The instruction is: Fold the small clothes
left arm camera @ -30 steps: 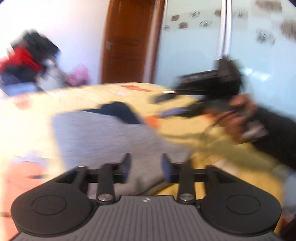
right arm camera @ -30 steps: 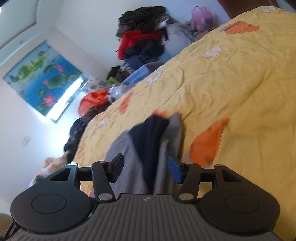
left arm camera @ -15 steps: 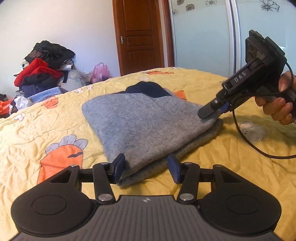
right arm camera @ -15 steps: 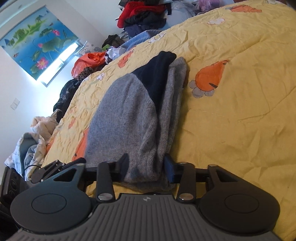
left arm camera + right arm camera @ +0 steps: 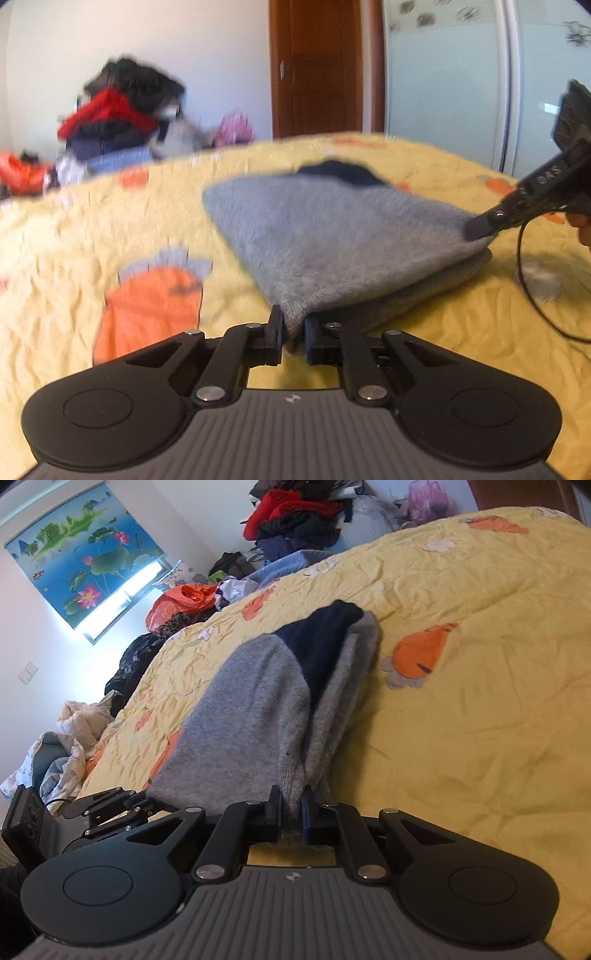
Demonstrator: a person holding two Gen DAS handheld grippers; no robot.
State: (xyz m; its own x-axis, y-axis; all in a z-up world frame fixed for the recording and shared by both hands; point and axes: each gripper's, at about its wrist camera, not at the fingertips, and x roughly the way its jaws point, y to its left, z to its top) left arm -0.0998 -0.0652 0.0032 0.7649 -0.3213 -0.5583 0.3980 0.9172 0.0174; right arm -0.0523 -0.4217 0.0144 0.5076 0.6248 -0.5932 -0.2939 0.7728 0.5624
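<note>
– What are the jaws doing?
– Left gripper and right gripper each pinch a near corner of the grey sweater.
– Where is the sweater?
– Folded on the yellow bedspread, a clothes pile beyond it.

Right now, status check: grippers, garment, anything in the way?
Left gripper shut on gray sweater corner. Right gripper shut on the other near corner. Sweater half-folded on yellow bedspread. Nothing in the way.

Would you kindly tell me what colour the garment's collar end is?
Dark navy, against the grey garment; clearest in the right wrist view.
</note>
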